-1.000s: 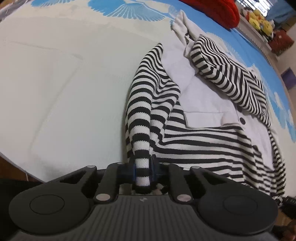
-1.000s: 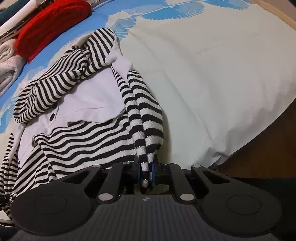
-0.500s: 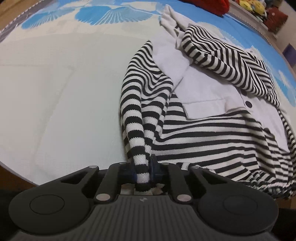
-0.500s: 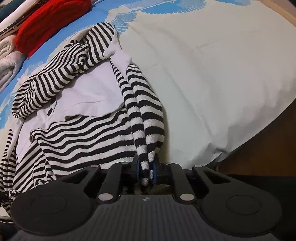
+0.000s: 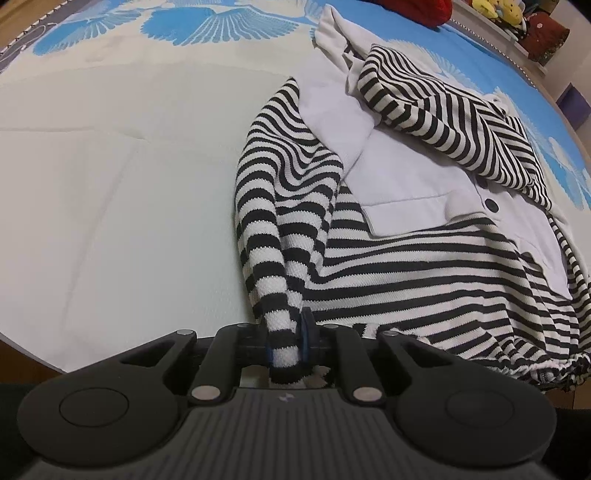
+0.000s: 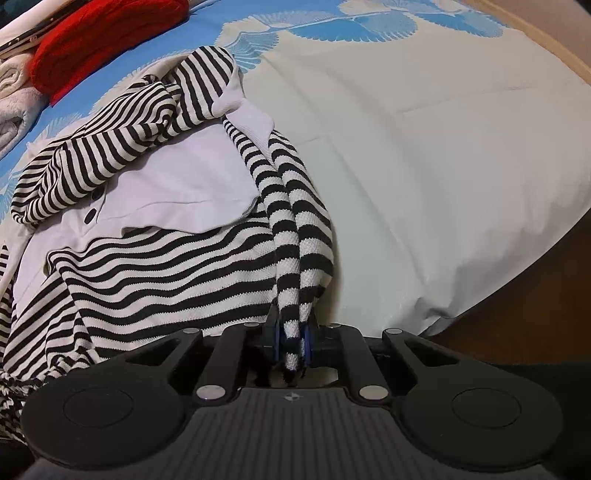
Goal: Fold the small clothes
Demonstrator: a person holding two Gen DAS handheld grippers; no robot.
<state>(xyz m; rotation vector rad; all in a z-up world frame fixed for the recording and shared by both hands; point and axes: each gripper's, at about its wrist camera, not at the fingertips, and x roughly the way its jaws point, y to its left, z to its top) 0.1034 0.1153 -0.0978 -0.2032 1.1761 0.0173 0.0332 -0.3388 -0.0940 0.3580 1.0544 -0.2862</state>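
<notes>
A small black-and-white striped jacket point(image 5: 424, 266) with white front panels and dark buttons lies spread on the bed; it also shows in the right wrist view point(image 6: 155, 258). My left gripper point(image 5: 289, 341) is shut on the cuff of its left striped sleeve point(image 5: 273, 236), near the bed's front edge. My right gripper point(image 6: 292, 341) is shut on the cuff of the right striped sleeve point(image 6: 299, 236), also at the front edge. The striped hood point(image 5: 450, 122) lies crumpled over the jacket's upper part.
The bed sheet point(image 5: 110, 184) is pale with blue fan prints at the far side. A red garment point(image 6: 99, 37) and folded white towels point(image 6: 14, 107) lie at the far left in the right wrist view. Soft toys point(image 5: 495, 9) sit on a shelf beyond.
Both grippers keep their hold on the sleeve cuffs. The jacket sits lower and nearer in both views, and the sleeves look more drawn toward the bed's front edge.
</notes>
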